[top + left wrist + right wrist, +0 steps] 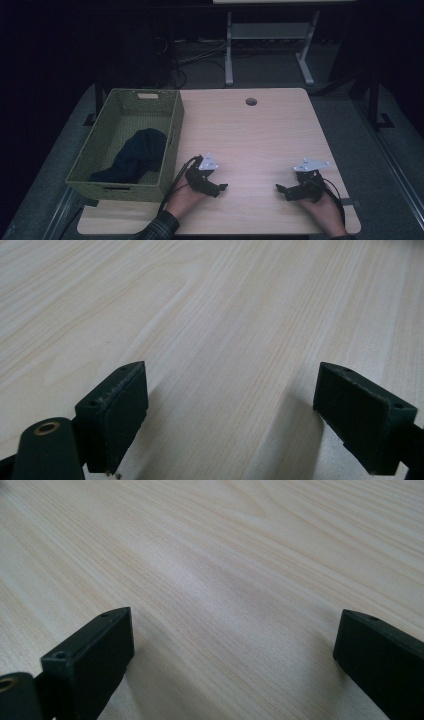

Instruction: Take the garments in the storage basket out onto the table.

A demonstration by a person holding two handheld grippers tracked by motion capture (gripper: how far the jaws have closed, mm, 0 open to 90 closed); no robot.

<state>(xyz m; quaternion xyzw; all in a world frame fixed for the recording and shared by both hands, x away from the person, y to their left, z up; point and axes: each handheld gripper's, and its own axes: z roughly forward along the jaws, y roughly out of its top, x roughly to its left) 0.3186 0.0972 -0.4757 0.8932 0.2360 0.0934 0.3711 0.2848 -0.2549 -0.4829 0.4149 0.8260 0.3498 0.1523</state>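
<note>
A green woven basket [172,131] stands at the table's left side, with a dark cloth [135,156] lying crumpled inside it. My left gripper [222,188] rests low on the wooden table [250,140] near the front, just right of the basket, pointing toward the middle. My right gripper [280,189] sits at the front right, pointing left toward the other. In the left gripper view the left gripper [231,410] stands open over bare wood. In the right gripper view the right gripper [232,652] is open too, nothing between its black pads.
A round cable hole [251,102] sits near the table's far edge. Beyond the table, on the dark floor, stand the white legs of another desk [229,55] with cables around them. Light wood stretches between the two grippers.
</note>
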